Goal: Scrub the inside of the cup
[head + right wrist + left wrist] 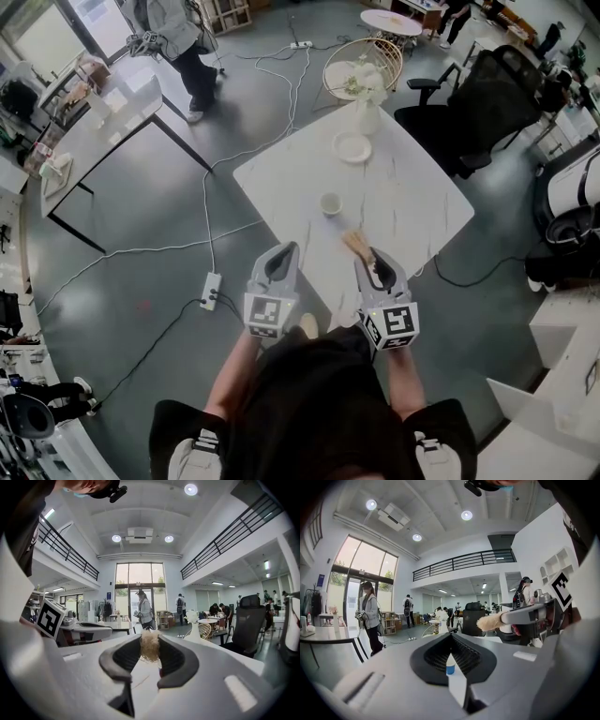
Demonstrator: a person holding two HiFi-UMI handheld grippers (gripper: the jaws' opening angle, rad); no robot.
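Head view: the left claw [284,251] hangs at the near left edge of the white table [422,202]. Its jaws are fully together with nothing between them, as the left gripper view confirms. The cup [331,203] stands upright on the table ahead of both claws, apart from each. Beyond it are a plate [352,147] and a vase [367,114]. The right claw [368,261] is clamped on a brush [356,245], whose tan bristles project forward toward the cup without touching it.
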